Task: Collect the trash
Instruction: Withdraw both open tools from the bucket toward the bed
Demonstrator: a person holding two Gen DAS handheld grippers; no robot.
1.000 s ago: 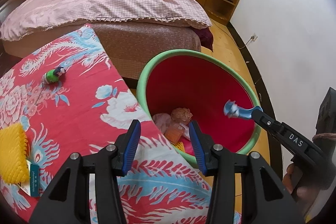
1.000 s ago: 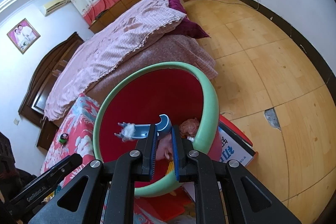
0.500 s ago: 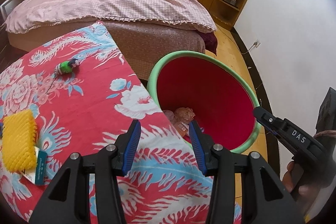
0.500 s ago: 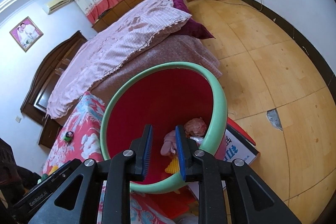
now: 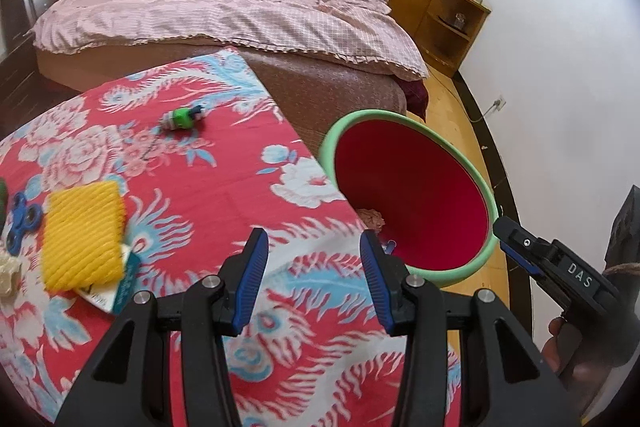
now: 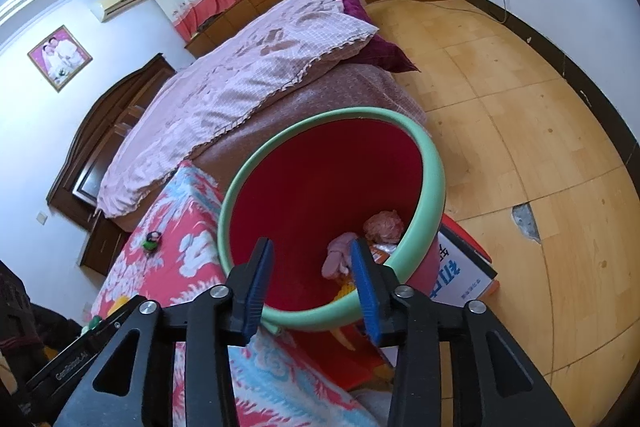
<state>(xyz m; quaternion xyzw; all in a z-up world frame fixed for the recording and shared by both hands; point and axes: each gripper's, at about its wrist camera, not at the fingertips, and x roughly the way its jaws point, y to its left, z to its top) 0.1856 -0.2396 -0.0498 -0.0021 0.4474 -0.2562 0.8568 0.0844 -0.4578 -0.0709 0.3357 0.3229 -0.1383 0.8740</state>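
Observation:
A red bin with a green rim (image 5: 362, 115) stands beside the table, and crumpled pink trash (image 6: 384, 223) lies at its bottom. My right gripper (image 6: 312, 255) hangs over the bin's near rim (image 6: 434, 179); its jaws are opening and nothing is between them. It shows side-on in the left wrist view (image 5: 510, 239). My left gripper (image 5: 313, 247) is open and empty above the red flowered tablecloth (image 5: 224, 187). On the cloth to its left lie a yellow foam net (image 5: 82, 235), a blue fidget spinner (image 5: 22, 219) and, farther back, a small green toy (image 5: 182, 117).
A bed with a pink cover (image 5: 240, 7) runs behind the table and bin. A printed cardboard box (image 6: 460, 267) sits under the bin on the wooden floor (image 6: 520, 107). Wooden cabinets (image 5: 440, 3) line the far wall. A teal-edged packet (image 5: 124, 287) pokes out from under the net.
The right gripper let go of the blue piece it held over the bin, and its jaws have spread. The left gripper has moved left over the table, bringing the yellow net closer.

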